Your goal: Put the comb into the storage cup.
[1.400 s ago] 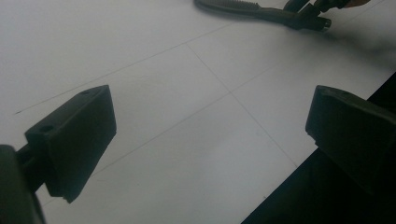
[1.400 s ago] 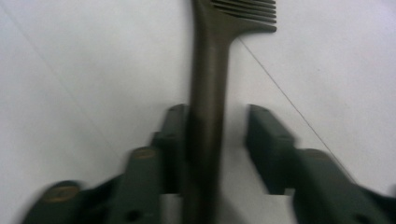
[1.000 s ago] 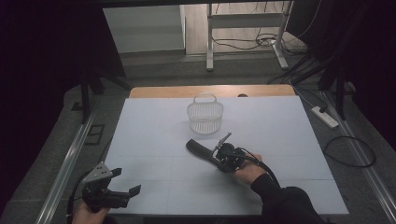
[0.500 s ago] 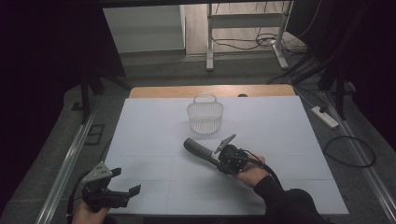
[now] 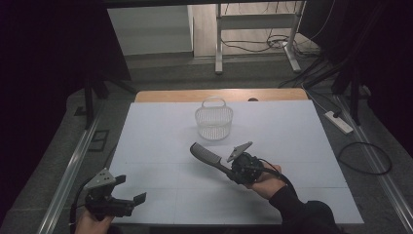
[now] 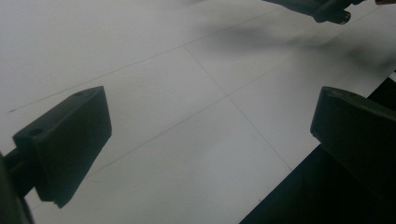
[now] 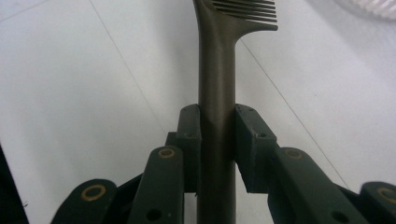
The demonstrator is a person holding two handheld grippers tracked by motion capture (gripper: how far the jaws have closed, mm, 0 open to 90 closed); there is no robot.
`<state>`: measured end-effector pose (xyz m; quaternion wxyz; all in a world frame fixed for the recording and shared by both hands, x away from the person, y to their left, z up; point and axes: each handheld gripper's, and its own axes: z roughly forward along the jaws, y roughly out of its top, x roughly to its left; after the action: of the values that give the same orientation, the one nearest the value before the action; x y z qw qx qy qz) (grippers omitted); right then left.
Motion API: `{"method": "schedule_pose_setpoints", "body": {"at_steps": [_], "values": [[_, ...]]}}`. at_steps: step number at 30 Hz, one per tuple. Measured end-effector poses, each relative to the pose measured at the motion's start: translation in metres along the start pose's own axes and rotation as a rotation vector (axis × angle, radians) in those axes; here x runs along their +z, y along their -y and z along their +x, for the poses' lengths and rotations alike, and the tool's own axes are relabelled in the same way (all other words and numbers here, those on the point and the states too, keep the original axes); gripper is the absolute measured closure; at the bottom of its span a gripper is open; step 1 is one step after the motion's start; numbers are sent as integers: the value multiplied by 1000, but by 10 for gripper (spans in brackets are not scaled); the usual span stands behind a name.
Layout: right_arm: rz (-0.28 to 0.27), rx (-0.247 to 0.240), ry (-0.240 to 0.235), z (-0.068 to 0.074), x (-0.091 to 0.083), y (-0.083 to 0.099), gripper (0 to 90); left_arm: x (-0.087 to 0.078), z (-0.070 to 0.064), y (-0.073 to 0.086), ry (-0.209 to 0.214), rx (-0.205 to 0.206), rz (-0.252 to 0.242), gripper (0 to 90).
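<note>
High view: white table, wooden edge along the far side. Near its far middle, a clear ribbed basket with a handle, upright. In front of it and apart from it, a dark comb, slanting from the right gripper up and to the left toward the basket, toothed end farthest from the hand. Right hand behind the gripper, dark sleeve coming in from the bottom edge. Near the front left corner of the table, left gripper in the left hand, jaws spread wide and pointing right, nothing between them; well apart from comb and basket.

Left gripper view: two black jaws far apart, one at the lower left, one at the right edge, bare white table surface with thin lines between them. At the upper right corner, part of the other gripper, farther off, blurred.

Right gripper view: jaws closed tight on the comb handle, one pad on each side, handle running straight up between them. Teeth at the top, pointing right. At the upper right corner, a bit of the basket rim, apart from the comb.
</note>
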<state>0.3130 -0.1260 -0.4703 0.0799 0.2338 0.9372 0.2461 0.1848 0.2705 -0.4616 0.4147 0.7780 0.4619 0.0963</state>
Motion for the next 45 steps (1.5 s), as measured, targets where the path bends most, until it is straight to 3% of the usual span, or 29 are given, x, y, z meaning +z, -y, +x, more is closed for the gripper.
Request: {"method": "schedule_pose_setpoints", "body": {"at_steps": [5, 11, 18, 29, 34, 45], "values": [[-29, -14, 3, 2, -9, 2, 726, 2, 1, -2, 19, -8, 8, 0], [-62, -32, 11, 5, -20, 7, 725, 7, -2, -9, 18, 21, 25, 0], [-106, -42, 23, 7, -32, 13, 725, 11, -3, -19, 51, 46, -2, 0], [-175, -43, 56, 10, -50, 23, 725, 20, -8, -46, 84, 99, -27, 0], [-205, -46, 80, 9, -56, 28, 725, 27, -10, -60, 111, 102, -38, 0], [-245, -66, 115, 13, -69, 39, 725, 46, -25, -90, 161, 141, -8, 0]]}}
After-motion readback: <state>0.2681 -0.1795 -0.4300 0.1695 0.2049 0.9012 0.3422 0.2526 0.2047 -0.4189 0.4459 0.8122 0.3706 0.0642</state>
